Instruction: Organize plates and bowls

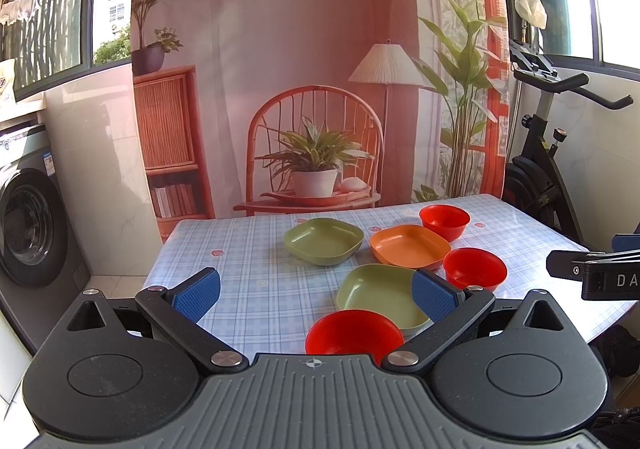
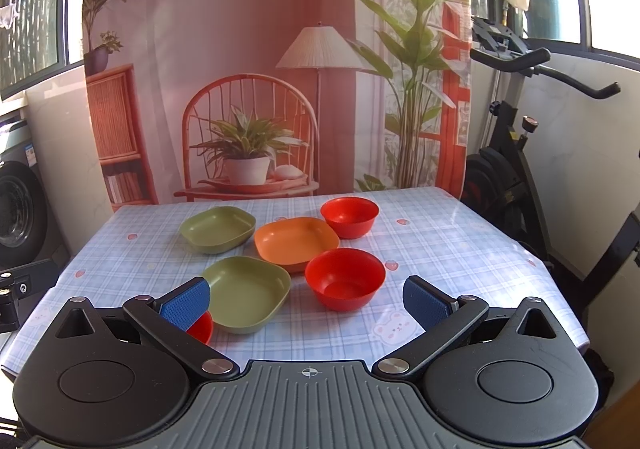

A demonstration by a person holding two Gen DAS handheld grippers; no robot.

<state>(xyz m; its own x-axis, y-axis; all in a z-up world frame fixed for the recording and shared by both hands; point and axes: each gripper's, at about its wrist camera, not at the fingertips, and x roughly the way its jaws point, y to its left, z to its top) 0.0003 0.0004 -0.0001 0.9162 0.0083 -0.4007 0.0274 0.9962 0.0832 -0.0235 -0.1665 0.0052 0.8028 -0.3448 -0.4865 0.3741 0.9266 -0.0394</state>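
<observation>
Six dishes lay on the bench (image 2: 460, 249); both the left hand-held gripper (image 1: 316, 291) and right hand-held gripper (image 2: 306, 299) gaped wide, holding nothing.

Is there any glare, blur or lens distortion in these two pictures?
Left wrist view: the windows are overexposed and the tablecloth shows glare at its far right edge; the fisheye bends the window frames. Right wrist view: bright glare on the tablecloth's far right corner; the dishes look sharp, the edges curve.

I see smooth, matt plastic red round bowls (image 2: 345, 279) on a glossy checked vinyl-covered table (image 2: 460, 249); textured blue finger pads (image 2: 424, 303).
</observation>
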